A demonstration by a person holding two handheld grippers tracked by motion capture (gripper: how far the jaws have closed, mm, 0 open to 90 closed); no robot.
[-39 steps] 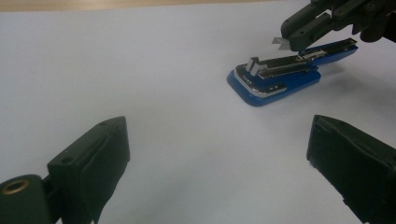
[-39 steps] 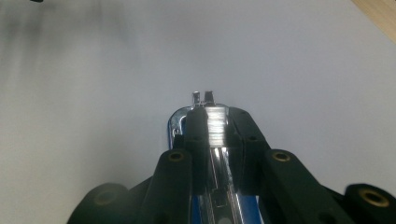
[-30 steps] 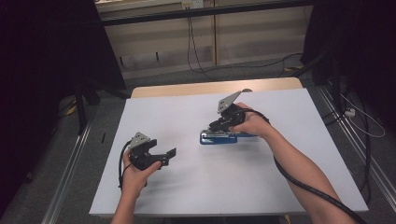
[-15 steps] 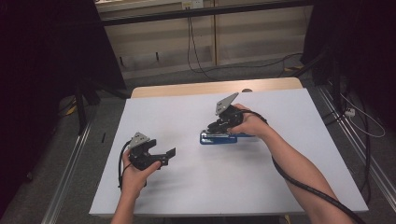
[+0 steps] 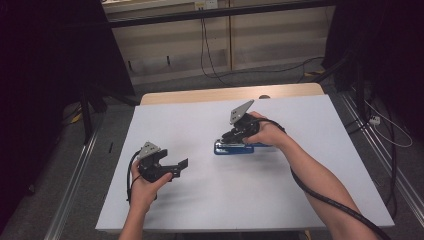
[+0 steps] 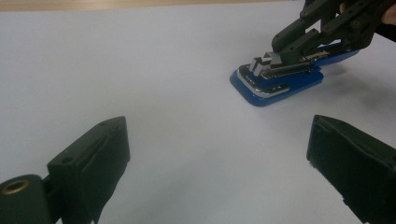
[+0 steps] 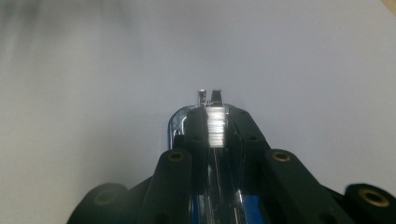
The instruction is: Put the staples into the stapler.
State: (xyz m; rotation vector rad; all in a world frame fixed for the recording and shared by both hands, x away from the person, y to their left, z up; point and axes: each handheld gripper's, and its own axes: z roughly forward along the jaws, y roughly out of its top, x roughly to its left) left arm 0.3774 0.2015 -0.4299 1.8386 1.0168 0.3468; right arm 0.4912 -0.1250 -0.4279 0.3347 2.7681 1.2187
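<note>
Now your right gripper (image 5: 231, 137) clamps the blue stapler (image 5: 235, 148) on the table (image 5: 300, 200).
Its jaws are nearly closed on the stapler's metal top, one on each side, with the stapler lying flat straight under that gripper and its front end poking out past the fingertips. Your left gripper (image 5: 182, 165) hangs low over bare table, jaws wide apart and holding nothing; the stapler lies well ahead of it, off to its right.

Tool (image 7: 214, 140) clamps the blue stapler (image 7: 212, 123) on white table (image 7: 93, 70).
</note>
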